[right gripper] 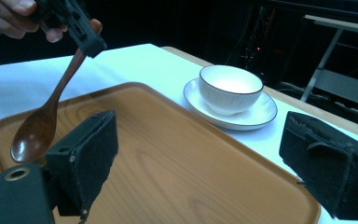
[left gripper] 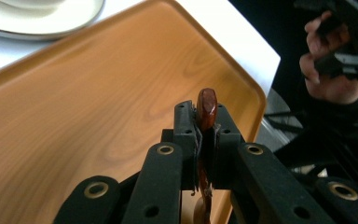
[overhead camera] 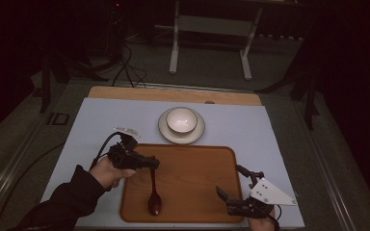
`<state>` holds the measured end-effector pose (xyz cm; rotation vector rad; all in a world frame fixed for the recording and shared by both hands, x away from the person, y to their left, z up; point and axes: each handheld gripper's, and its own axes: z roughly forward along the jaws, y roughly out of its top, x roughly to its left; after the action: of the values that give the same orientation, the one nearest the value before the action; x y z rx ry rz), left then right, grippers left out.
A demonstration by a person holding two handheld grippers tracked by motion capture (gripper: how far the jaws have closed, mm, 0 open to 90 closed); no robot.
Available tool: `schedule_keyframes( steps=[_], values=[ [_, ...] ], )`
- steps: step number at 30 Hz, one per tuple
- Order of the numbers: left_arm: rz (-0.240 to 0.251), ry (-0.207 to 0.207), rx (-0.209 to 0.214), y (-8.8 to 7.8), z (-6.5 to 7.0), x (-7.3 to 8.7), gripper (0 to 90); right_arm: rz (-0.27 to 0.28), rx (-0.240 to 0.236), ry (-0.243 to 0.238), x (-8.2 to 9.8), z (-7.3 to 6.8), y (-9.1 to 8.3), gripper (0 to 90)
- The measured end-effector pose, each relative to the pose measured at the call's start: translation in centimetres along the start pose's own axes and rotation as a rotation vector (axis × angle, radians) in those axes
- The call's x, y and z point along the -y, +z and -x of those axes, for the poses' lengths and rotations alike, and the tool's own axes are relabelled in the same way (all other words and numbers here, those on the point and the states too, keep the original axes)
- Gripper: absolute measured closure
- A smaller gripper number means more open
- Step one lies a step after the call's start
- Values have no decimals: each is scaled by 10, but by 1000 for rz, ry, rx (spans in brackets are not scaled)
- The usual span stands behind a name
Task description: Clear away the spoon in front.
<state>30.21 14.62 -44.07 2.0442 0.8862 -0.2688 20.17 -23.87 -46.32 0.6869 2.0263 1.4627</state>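
Spoon [left gripper: 206,110] handle mostly behind left claw [left gripper: 205,133]

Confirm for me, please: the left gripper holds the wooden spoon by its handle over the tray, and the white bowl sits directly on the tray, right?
Not quite. The bowl sits on a saucer beyond the tray, as the high view shows. The left gripper does hold the spoon by its handle.

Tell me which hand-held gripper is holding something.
The left hand-held gripper: its jaws are shut on the handle of the wooden spoon over the tray. The right hand-held gripper is open, holding nothing.
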Motion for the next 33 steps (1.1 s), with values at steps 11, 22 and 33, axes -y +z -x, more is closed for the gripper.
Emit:
schedule_keyframes(
  steps=[11,22,33],
  values=[
    [-42,-30,53,25,-18,-2,838,-6,-6,0,0,0,1,114],
    [-10,-112,13,42,-33,0,822,-10,-15,2,1,0,2,113],
    [-8,-184,-88,59,-42,1,790,-12,-18,2,1,-1,3,114]
  ],
)
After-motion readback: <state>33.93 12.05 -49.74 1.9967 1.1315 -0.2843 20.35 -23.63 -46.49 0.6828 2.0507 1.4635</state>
